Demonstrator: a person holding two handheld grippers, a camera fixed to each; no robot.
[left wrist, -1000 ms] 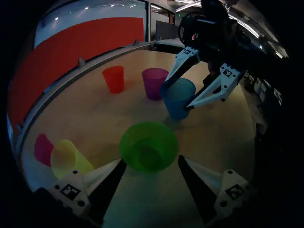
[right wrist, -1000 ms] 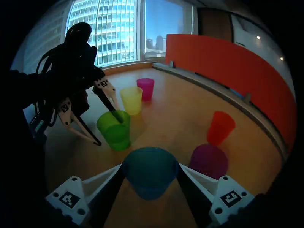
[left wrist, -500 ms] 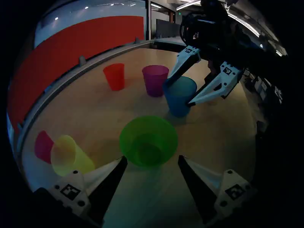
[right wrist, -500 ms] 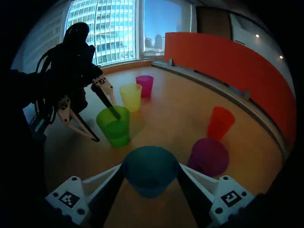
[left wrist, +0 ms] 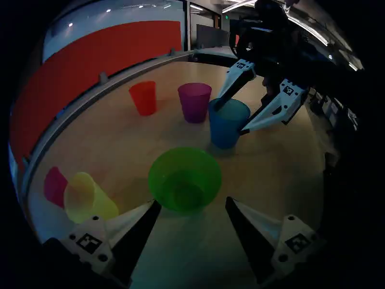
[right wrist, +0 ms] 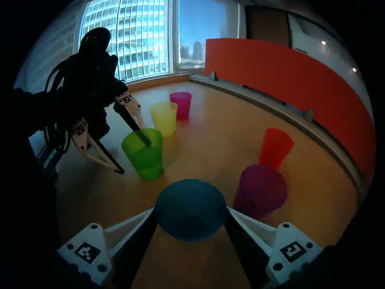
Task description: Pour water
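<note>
A green cup (left wrist: pixel 185 179) stands upright on the wooden table (left wrist: pixel 120 144), just beyond my left gripper (left wrist: pixel 191 201). That gripper is open, with its fingers on either side of the cup. In the right gripper view one finger of the left gripper (right wrist: pixel 133 156) lies at the green cup (right wrist: pixel 143 154) and the other stands off to its side. My right gripper (right wrist: pixel 190 209) is shut on a blue cup (right wrist: pixel 190 219). In the left gripper view the right gripper (left wrist: pixel 230 118) holds the blue cup (left wrist: pixel 227 124) upright, low over the table.
Beside the blue cup stand a purple cup (left wrist: pixel 194 102) and an orange cup (left wrist: pixel 144 98). A yellow cup (left wrist: pixel 89 197) and a pink cup (left wrist: pixel 54 187) are at the left. An orange partition (right wrist: pixel 298 82) runs along the table's far edge. A person's dark sleeve (right wrist: pixel 43 115) holds the left gripper.
The left gripper has drawn back slightly from the green cup. The right gripper has shifted a little with the blue cup, whose mouth now faces its camera more.
</note>
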